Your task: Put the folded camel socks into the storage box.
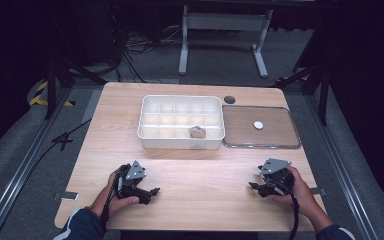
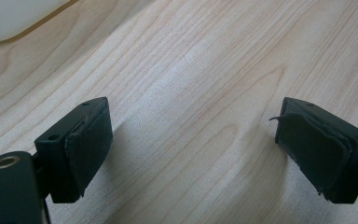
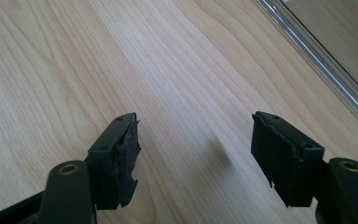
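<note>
Both tools, left (image 1: 152, 191) and right (image 1: 252, 186), rest open and empty; compartment box (image 1: 181, 144) lies at twelve o'clock, its crumpled lump (image 1: 197, 131) roughly midway between them

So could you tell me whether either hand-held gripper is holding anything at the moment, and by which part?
Nothing is held. The left hand-held gripper and the right hand-held gripper both stand open over bare table.

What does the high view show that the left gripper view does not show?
High view: the compartments of the white organizer box, a small brownish object in one, the clear lid beside the box, and the right gripper. Left gripper view: the worn black pads, standing apart with nothing between. Both: the wooden table, the left gripper and the box.
</note>
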`<state>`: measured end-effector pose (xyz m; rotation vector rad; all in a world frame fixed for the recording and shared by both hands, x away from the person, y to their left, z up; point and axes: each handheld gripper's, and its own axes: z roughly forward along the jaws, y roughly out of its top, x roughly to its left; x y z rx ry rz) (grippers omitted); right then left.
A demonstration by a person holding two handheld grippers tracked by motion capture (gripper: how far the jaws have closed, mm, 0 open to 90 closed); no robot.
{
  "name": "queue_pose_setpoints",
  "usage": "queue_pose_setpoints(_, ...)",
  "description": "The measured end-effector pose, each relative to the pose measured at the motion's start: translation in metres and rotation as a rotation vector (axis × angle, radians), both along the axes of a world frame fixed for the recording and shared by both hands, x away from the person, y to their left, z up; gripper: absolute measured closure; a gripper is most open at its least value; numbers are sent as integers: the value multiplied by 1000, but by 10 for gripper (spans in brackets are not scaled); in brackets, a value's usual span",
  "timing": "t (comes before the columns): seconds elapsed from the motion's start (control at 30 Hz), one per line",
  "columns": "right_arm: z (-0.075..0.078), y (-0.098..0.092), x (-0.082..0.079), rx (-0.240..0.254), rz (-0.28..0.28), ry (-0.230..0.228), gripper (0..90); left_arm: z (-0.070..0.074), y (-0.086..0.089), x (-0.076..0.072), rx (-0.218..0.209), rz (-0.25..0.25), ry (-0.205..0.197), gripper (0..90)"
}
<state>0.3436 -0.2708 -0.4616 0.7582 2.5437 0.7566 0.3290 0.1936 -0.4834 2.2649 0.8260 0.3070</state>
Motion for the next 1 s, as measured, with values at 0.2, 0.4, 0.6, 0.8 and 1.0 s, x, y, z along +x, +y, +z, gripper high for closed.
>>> queue_pose_setpoints(0.2, -9, -21, -5, 87, -69, 2, 297, 0, 0, 1, 10, -3, -5, 107)
queue_pose_setpoints(0.4, -20, -37, -9, 232, -131, 11, 258, 0, -1, 2, 8, -3, -2, 102)
queue_pose_setpoints(0.6, -25, -42, -9, 281, -150, 22, 234, 0, -1, 1, 6, 1, -2, 95)
queue_pose_setpoints(0.8, -25, -43, -9, 281, -149, 23, 234, 0, -2, 0, 5, 11, 0, 95)
queue_pose_setpoints(1.0, -25, -42, -8, 280, -146, 24, 230, 0, -1, 0, 8, 11, -1, 96)
